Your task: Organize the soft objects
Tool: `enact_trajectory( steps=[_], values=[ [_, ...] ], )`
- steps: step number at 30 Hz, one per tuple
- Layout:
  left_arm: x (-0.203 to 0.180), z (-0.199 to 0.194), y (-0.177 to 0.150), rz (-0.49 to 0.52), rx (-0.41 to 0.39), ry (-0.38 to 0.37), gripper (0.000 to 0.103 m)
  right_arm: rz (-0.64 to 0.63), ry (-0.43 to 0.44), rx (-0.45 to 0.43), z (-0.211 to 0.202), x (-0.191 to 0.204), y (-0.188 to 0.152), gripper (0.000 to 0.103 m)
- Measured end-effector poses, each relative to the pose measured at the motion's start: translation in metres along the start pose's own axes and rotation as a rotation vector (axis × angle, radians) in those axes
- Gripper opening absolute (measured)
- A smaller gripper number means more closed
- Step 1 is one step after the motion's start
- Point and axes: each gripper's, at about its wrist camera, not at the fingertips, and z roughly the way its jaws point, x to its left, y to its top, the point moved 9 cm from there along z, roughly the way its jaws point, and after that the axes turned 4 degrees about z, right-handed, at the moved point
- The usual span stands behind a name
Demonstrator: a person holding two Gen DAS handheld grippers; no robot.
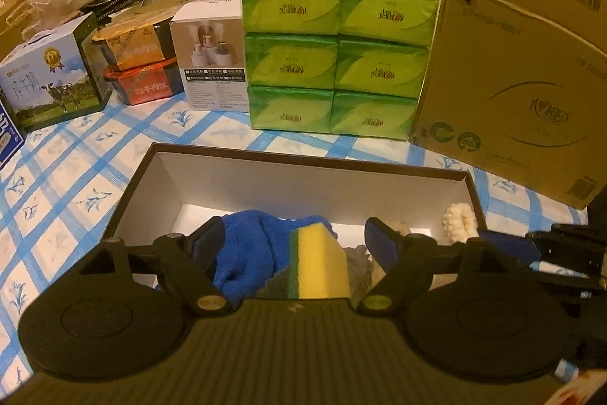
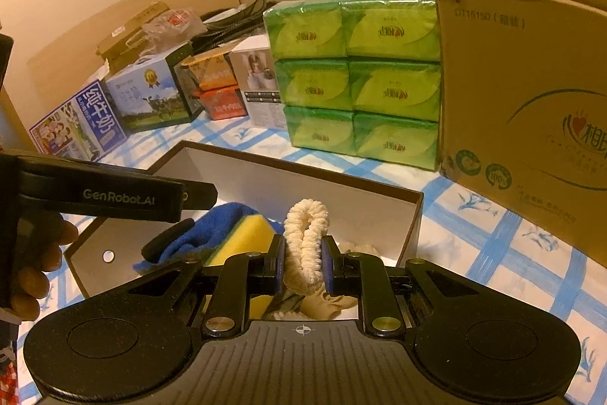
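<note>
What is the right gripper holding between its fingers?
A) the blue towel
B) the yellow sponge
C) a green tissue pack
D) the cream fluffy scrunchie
D: in the right wrist view the right gripper is shut on the cream fluffy scrunchie, held above the open box.

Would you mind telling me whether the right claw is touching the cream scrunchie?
Touching. The right wrist view shows the right claw shut on the cream scrunchie, with both blue pads pressed against its sides over the brown box.
</note>
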Motion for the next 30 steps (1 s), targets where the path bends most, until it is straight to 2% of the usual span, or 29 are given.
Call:
enact_trajectory(
  steps=[3,4,5,8,18,30],
  values=[
    [0.002,-0.001,-0.005,0.005,0.004,-0.003,0.079,-0.002,-0.005,-0.002,0.004,0.000,0.001,0.020],
    [0.004,-0.001,-0.007,0.005,0.007,-0.005,0.079,0.002,-0.007,-0.008,0.005,0.000,0.002,0.024],
    [0.005,-0.002,-0.010,0.005,0.012,-0.004,0.079,0.008,-0.011,-0.012,0.005,0.000,0.004,0.034],
    [0.008,-0.005,-0.016,0.013,0.015,-0.004,0.079,0.017,-0.009,-0.046,0.006,0.003,0.011,0.053],
    [0.021,-0.028,-0.032,0.022,0.000,0.005,0.079,0.020,-0.010,-0.073,-0.002,0.006,0.022,0.063],
    [0.024,-0.090,-0.060,0.018,-0.048,0.002,0.079,0.024,0.024,-0.058,-0.055,0.014,-0.016,0.072]
  ],
)
